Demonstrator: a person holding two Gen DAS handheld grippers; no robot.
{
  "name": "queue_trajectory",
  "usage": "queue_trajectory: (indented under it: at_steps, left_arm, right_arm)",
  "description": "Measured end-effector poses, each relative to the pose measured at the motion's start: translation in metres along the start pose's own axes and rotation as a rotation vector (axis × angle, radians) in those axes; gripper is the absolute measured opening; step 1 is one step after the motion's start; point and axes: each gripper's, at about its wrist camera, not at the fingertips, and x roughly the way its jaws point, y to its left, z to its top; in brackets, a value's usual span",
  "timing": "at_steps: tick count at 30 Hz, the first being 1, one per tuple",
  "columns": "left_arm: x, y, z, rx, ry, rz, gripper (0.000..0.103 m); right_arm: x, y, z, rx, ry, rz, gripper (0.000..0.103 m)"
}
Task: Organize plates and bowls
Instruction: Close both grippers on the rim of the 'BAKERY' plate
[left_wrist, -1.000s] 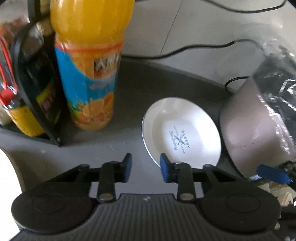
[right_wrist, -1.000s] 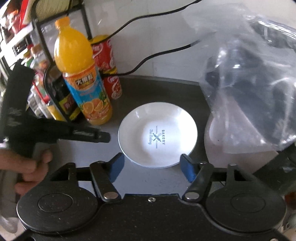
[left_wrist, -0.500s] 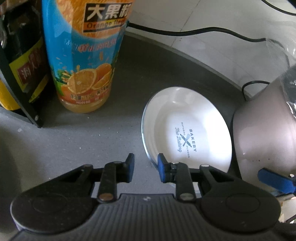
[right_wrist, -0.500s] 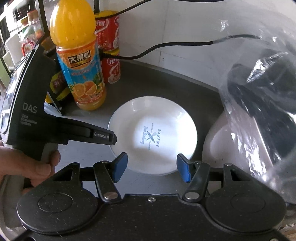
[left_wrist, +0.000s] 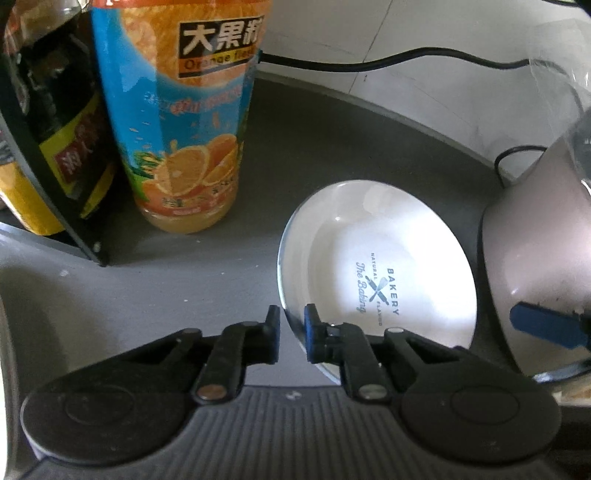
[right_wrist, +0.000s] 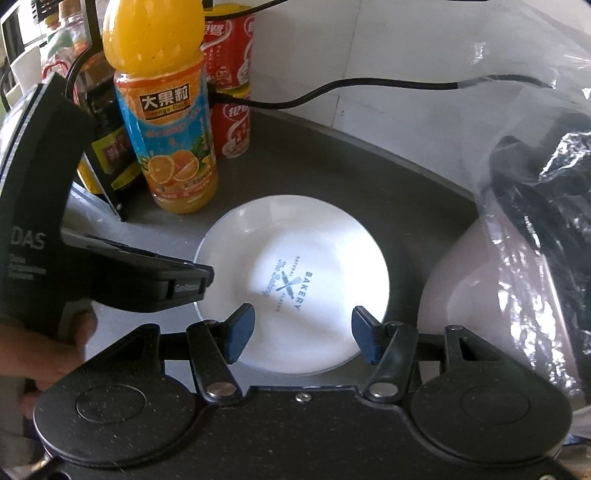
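I see the dark grey counter (right_wrist: 332, 173) filling most of both views, curving back to a white tiled wall. On its right edge sits a pale appliance (left_wrist: 535, 258) with a crinkled clear plastic bag (right_wrist: 535, 166) draped over dark contents. At the back left stands an orange juice bottle (right_wrist: 162, 110), with red cans (right_wrist: 231, 74) behind it and a dark sauce bottle (left_wrist: 62, 122) in a black rack beside it. A black cable (right_wrist: 369, 83) runs along the wall.

The white plate (right_wrist: 295, 284), printed with a bakery mark, lies flat on the counter between the juice bottle and the appliance.

My left gripper (left_wrist: 291, 328) has just been closing: its jaws are narrow, straddling the plate's near left rim, the rim between the pads, though I cannot tell whether they press it yet. My right gripper (right_wrist: 301, 336) hangs over the plate's near edge, jaws about half spread, gripping nothing. A hand (right_wrist: 55, 354) shows at the left gripper's handle.
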Motion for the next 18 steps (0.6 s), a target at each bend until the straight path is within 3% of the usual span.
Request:
queue_trajectory:
  at_steps: [6,13,18]
  left_arm:
    - [-0.010,0.009,-0.006,0.036,0.016,0.037,0.011]
    - [-0.021,0.020,-0.013,0.085,0.016,0.116,0.011]
    - [-0.028,0.036,-0.015,0.075,0.022,0.154,0.011]
  right_arm:
    - [0.011,0.003,-0.002,-0.008,0.033,0.026,0.049]
    - [0.026,0.008,-0.004,-0.008,0.076,0.019,0.048]
    - [0.037,0.005,-0.001,0.030,0.105,0.067,0.048]
